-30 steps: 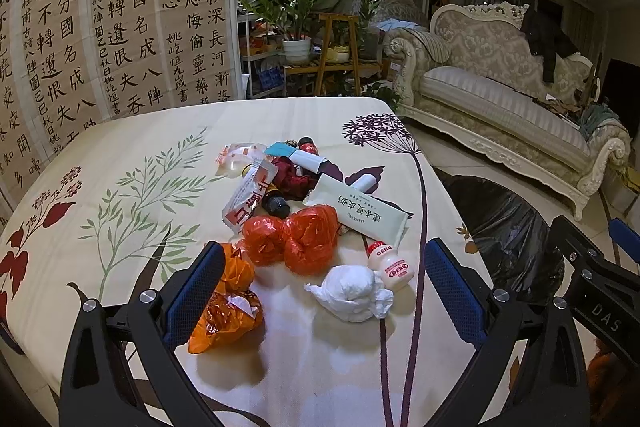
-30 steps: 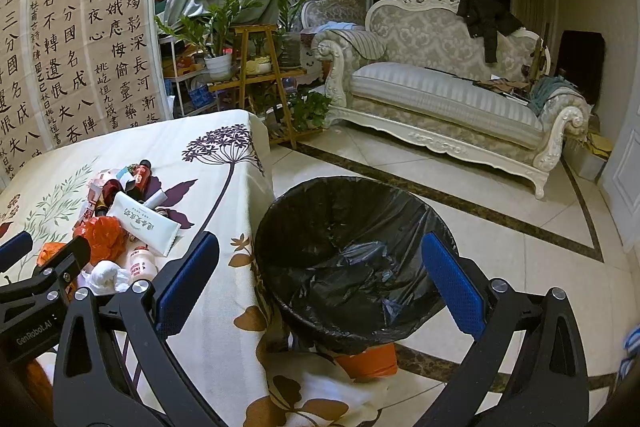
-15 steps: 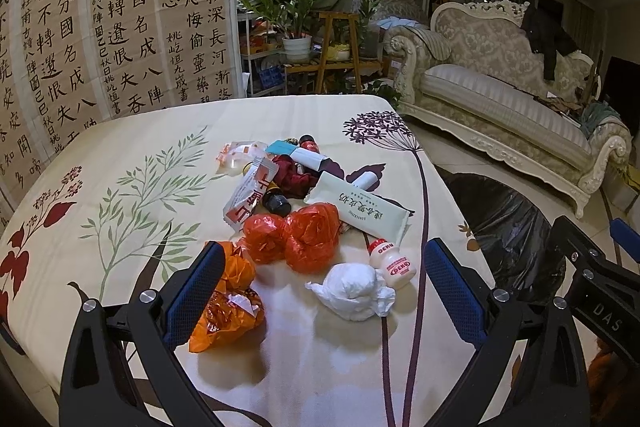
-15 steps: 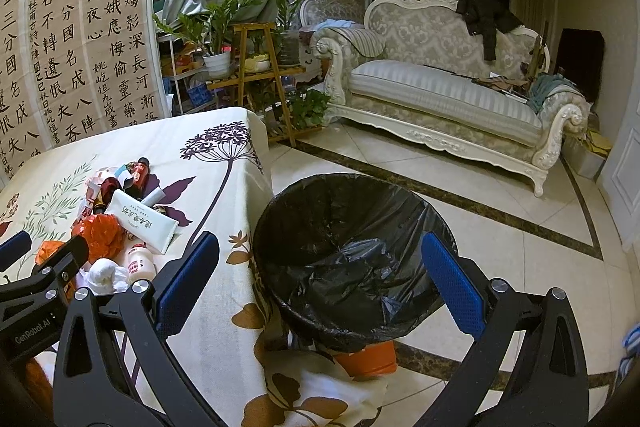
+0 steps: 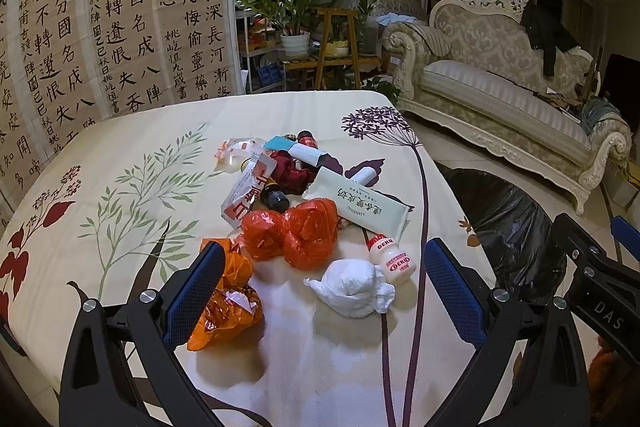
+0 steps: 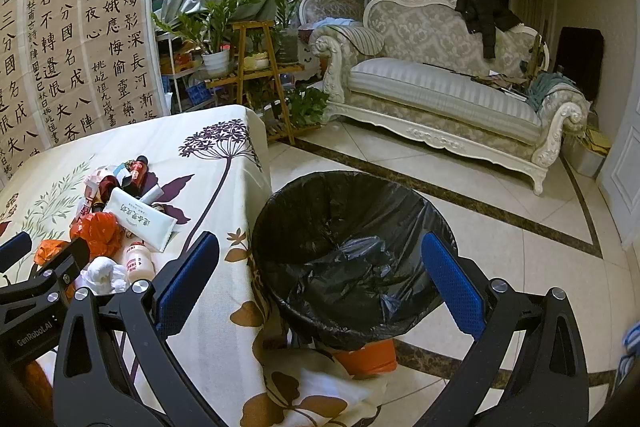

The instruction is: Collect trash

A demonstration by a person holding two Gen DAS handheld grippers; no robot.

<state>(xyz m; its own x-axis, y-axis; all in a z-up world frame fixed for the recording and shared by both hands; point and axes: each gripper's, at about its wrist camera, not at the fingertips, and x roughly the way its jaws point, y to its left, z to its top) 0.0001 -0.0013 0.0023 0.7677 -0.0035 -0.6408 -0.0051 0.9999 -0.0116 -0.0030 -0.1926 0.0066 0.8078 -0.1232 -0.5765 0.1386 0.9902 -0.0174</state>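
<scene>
A heap of trash lies on the floral tablecloth (image 5: 120, 195): a white crumpled wad (image 5: 352, 287), a small Deku drink bottle (image 5: 392, 259), red plastic bags (image 5: 296, 235), an orange bag (image 5: 224, 303), a pale green tissue pack (image 5: 360, 207), wrappers and dark bottles. My left gripper (image 5: 320, 291) is open above the table's near part, the white wad just past its fingers. My right gripper (image 6: 320, 279) is open and empty, hanging over the black-lined trash bin (image 6: 352, 251) beside the table. The same heap (image 6: 116, 219) shows at the left of the right wrist view.
The bin (image 5: 508, 223) stands on the tiled floor by the table's right edge. A cream sofa (image 6: 440, 83), a wooden plant stand (image 6: 260, 67) and a calligraphy screen (image 5: 100, 19) lie beyond. The left gripper's body (image 6: 36, 287) shows at the right view's left edge.
Both grippers stay open. The right wrist view has crept slightly towards the bin and table; the left view is almost the same, with the trash barely nearer.
</scene>
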